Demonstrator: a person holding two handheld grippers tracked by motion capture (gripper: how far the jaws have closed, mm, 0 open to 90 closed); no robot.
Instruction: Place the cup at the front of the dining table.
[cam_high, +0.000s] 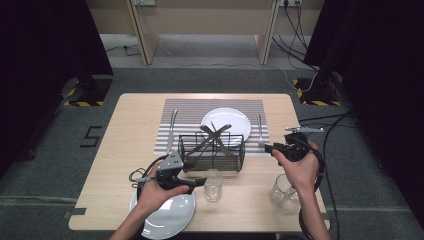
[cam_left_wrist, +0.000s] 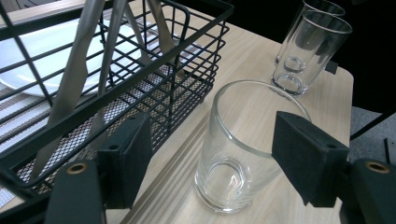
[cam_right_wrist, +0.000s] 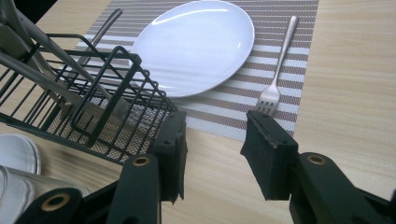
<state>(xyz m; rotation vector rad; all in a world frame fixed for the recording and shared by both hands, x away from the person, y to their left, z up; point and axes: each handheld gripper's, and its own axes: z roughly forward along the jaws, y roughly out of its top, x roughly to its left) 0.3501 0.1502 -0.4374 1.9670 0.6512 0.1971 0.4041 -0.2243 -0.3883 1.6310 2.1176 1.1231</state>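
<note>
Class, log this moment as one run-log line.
left gripper: open around glass | right gripper: open near fork | basket: holds cutlery

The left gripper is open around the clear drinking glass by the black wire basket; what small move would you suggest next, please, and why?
Probably close the left gripper on the clear drinking glass. Its jaws stand open on either side of the glass, which sits upright on the wooden table beside the black wire basket, so a gentle squeeze should secure it.
</note>
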